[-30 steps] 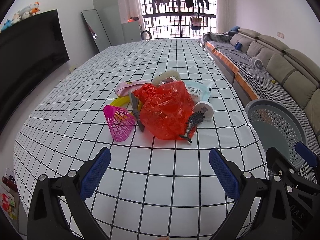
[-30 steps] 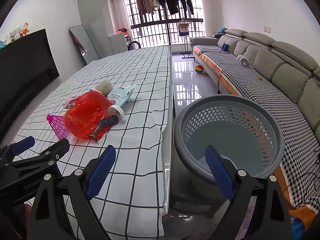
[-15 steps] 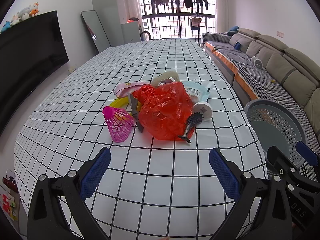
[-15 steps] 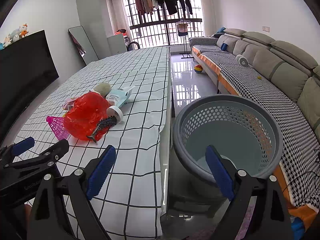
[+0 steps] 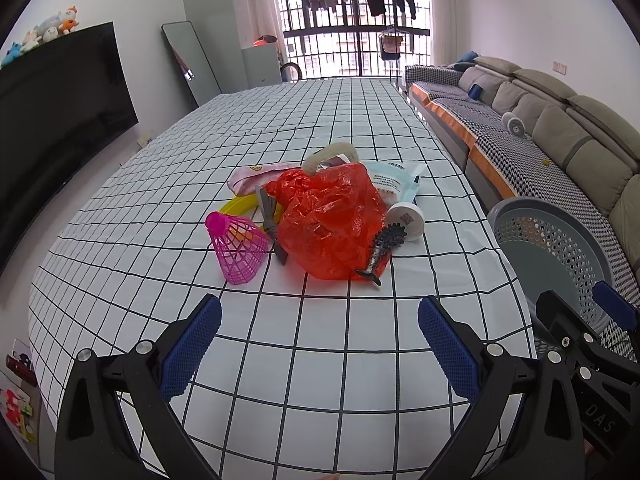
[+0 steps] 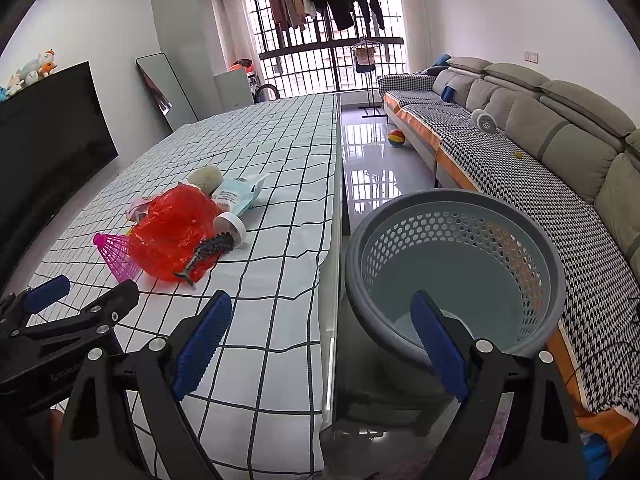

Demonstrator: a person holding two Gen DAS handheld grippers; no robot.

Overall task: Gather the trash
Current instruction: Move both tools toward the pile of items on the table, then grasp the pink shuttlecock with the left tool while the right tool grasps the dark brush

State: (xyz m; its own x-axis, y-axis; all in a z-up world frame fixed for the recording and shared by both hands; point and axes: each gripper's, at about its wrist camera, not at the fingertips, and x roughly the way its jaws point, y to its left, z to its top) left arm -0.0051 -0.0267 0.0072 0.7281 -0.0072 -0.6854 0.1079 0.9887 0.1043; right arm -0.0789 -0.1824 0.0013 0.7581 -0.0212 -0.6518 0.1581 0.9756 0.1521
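While hovering over the checked table (image 5: 320,380):
Left gripper (image 5: 320,344): spread wide, holding nothing.
Right gripper (image 6: 320,340): spread, nothing held, above basket (image 6: 556,264).
Trash pile (image 5: 328,220): mid-table, ahead of left gripper.

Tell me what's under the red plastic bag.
Poking out from under the red plastic bag: a yellow ring, a grey tool and a pale blue packet. Anything directly beneath stays hidden.

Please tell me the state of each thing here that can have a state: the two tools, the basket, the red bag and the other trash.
Left tool: open, empty.
Right tool: open, empty.
Basket: upright beside the table, looks empty.
Red plastic bag: crumpled, lying on the table.
Pink shuttlecock: on its side.
White jar: tipped on its side.
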